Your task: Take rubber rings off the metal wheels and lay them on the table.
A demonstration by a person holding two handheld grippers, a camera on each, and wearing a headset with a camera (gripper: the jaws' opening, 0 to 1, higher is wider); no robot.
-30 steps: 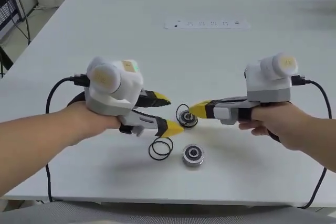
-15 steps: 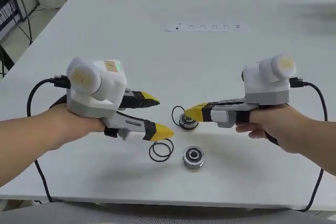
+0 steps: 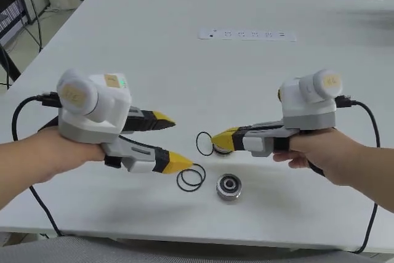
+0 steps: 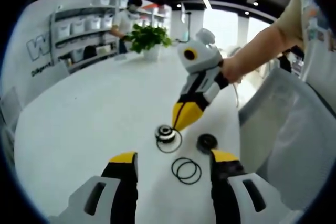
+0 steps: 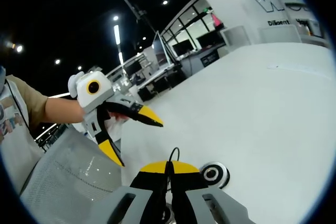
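Slippage is the worry: the right gripper (image 3: 217, 140), jaws pinched together on a thin rubber ring (image 3: 205, 143) at their tips, could lose it or drag the metal wheel (image 4: 166, 134) along. The left gripper (image 3: 178, 143) hovers with jaws apart, two loose rings (image 3: 191, 178) just below its lower tip.

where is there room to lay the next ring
Bare: white table from the right gripper to the white power strip, and right of the near silver metal wheel. Crowded: around the two loose black rubber rings, left gripper and the pinched third ring.
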